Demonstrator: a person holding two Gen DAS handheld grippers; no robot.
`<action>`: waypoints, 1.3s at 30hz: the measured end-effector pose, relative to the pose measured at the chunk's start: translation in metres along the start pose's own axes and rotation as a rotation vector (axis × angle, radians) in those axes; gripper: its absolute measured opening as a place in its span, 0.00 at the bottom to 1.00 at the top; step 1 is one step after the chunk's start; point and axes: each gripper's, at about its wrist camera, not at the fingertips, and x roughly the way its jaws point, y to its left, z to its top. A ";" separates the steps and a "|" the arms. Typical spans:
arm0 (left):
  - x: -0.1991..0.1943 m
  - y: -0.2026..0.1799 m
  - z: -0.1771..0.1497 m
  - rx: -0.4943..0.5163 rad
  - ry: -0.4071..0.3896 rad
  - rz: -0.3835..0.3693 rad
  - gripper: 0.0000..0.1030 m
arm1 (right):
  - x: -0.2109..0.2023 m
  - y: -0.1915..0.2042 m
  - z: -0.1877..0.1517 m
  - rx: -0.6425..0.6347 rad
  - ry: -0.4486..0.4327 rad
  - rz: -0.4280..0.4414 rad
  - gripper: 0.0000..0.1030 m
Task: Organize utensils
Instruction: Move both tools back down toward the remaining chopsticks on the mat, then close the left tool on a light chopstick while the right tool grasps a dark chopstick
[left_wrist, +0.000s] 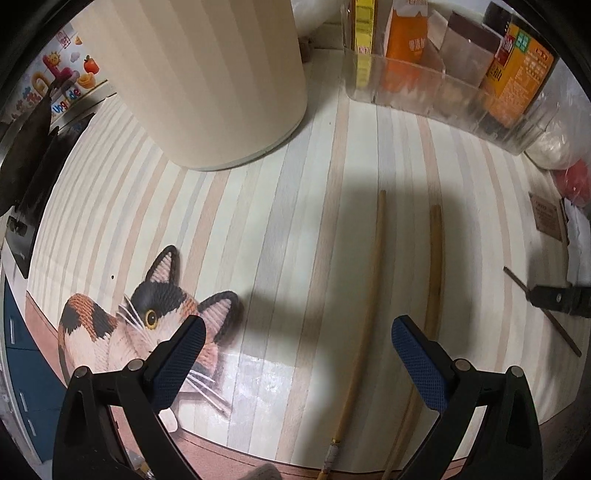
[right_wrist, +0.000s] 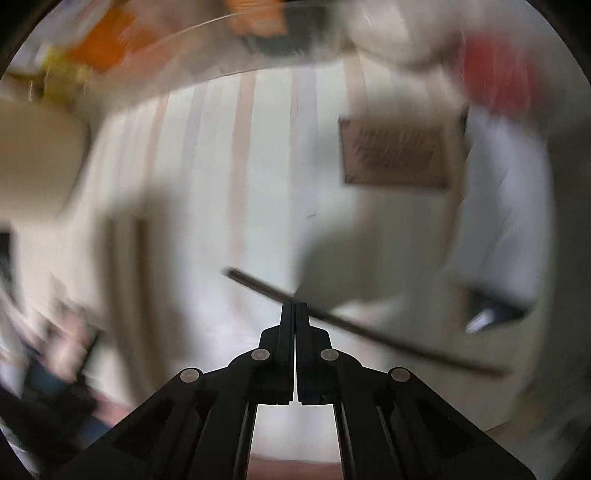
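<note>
My left claw's pads (left_wrist: 417, 365): blue, knurled rubbery texture on matt black plastic arms. Ahead of them, two pale wooden chopsticks (left_wrist: 373, 280), smooth, on a glossy printed mat (left_wrist: 280, 206). Further ahead: ribbed matt cream container (left_wrist: 221, 74), clear plastic bin (left_wrist: 424, 88).

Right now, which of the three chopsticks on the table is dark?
The thin dark brown chopstick at far right; the two pale wooden chopsticks lie side by side left of it.
</note>
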 end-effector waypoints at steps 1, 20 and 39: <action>0.002 0.001 0.000 0.006 0.010 0.001 1.00 | -0.002 -0.002 0.001 0.020 -0.006 0.023 0.00; 0.020 -0.015 -0.002 0.069 0.003 0.041 1.00 | -0.010 0.000 -0.022 -0.336 0.042 -0.235 0.10; 0.041 0.016 0.036 0.026 -0.011 -0.096 0.89 | -0.047 0.014 -0.030 -0.084 0.038 -0.205 0.14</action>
